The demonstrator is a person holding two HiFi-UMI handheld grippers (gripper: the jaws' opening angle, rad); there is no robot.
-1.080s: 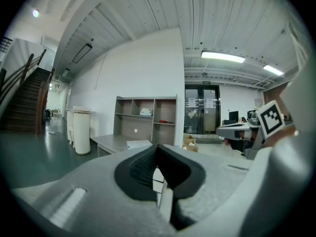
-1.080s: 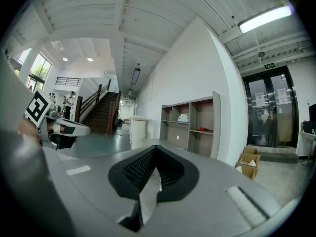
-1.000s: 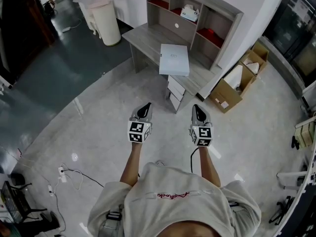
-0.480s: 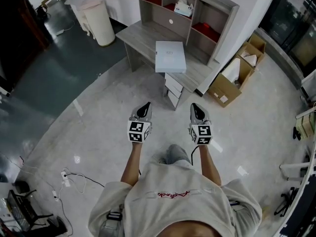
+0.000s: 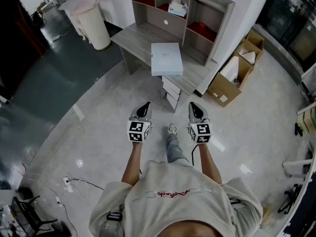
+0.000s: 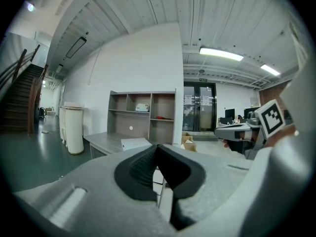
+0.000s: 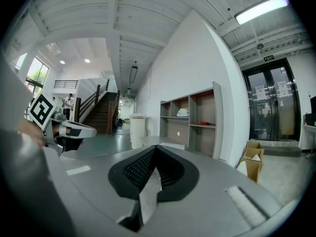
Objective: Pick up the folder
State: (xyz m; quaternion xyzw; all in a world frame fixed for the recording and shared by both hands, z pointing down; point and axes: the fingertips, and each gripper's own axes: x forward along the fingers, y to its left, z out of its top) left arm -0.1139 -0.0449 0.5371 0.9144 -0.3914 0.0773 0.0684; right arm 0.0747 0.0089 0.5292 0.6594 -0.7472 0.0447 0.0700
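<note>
Two grippers: my left gripper point(image 5: 144, 107) and my right gripper point(image 5: 196, 107) are both closed tight with nothing between the jaws. I hold them side by side, aimed at the surface ahead.
Folder place: the pale folder point(image 5: 166, 58) lies flat at the front edge of the grey surface point(image 5: 132, 35), about midway along it, below the shelf unit point(image 5: 170, 6). Its near edge seems to jut past that front edge.
Step in hand: the approach, as I judge it. I am well apart from the folder, with bare floor point(image 5: 98, 112) between us.
Doing it well: I should open the jaws before arriving and come in level with the surface top. I would then take the jutting near edge with one jaw above and one below, rather than scrape at the flat face.
Pointing: one edge faces me almost squarely, and the sides run back toward the shelf unit.
Long axis: it seems to run from the front edge to the back. From above the folder looks nearly square, so I cannot be sure.
</note>
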